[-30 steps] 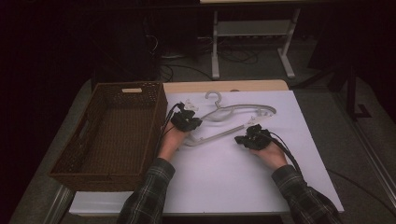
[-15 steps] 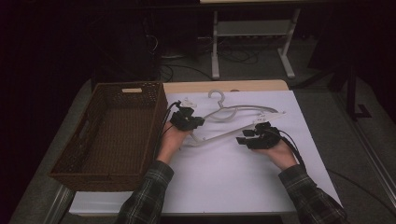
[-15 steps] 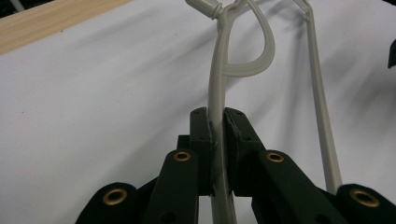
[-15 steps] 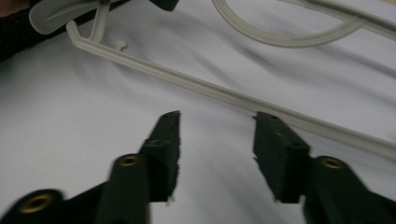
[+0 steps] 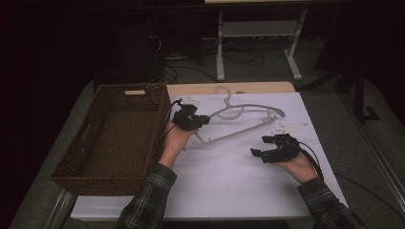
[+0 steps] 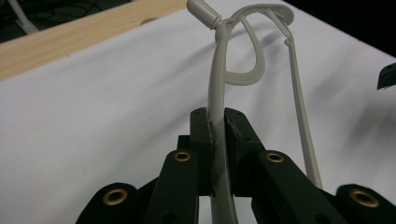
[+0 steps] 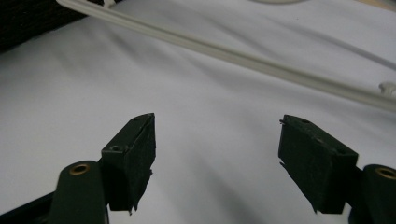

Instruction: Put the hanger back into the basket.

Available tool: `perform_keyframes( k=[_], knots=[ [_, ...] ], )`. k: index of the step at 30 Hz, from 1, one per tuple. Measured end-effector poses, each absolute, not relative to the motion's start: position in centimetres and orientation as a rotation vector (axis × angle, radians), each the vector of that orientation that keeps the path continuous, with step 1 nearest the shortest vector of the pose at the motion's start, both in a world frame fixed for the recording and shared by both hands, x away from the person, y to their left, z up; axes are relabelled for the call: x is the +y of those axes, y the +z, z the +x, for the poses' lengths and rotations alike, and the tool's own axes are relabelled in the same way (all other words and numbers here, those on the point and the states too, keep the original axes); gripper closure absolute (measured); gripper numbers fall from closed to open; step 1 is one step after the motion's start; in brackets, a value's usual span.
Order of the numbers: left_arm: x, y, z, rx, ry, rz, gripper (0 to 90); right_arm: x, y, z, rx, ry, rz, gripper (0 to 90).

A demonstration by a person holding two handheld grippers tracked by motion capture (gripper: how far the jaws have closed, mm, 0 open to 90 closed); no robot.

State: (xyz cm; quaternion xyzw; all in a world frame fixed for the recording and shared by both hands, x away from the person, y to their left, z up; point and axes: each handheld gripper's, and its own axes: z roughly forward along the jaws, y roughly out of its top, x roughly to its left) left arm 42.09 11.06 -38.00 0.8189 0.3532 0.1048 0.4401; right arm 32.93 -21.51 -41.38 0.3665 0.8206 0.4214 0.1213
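The left gripper point(image 6: 217, 140) pinches the thin white plastic hanger point(image 5: 248, 123), which lies on the white table cover point(image 5: 229, 181). The right gripper point(image 7: 217, 161) hangs wide open just beside it, holding nothing. A brown woven basket point(image 5: 90, 167) sits at the left.

Table point(image 5: 267, 88), wood top, w/ white sheet point(image 5: 239, 186) over most of it. Basket point(image 5: 114, 136) sits just beyond the left fingers' outer side. White hanger point(image 5: 239, 125) lies on the sheet btwn the two sets of fingers, one end clamped by the left ones.
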Motion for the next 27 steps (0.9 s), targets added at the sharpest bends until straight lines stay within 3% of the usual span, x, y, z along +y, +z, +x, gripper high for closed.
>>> perform_keyframes(
  k=[15, 27],
  knots=[
    [12.2, -31.3, 40.2, 0.837, 0.303, 2.043, 83.1, -23.4, -41.3, 31.2, 2.345, 1.251, 1.088, 27.1],
    [14.2, -29.4, 38.8, 0.829, 0.243, 1.983, 83.1, -23.4, -41.3, 31.2, 2.343, 1.249, 1.094, 27.5]
  ],
)
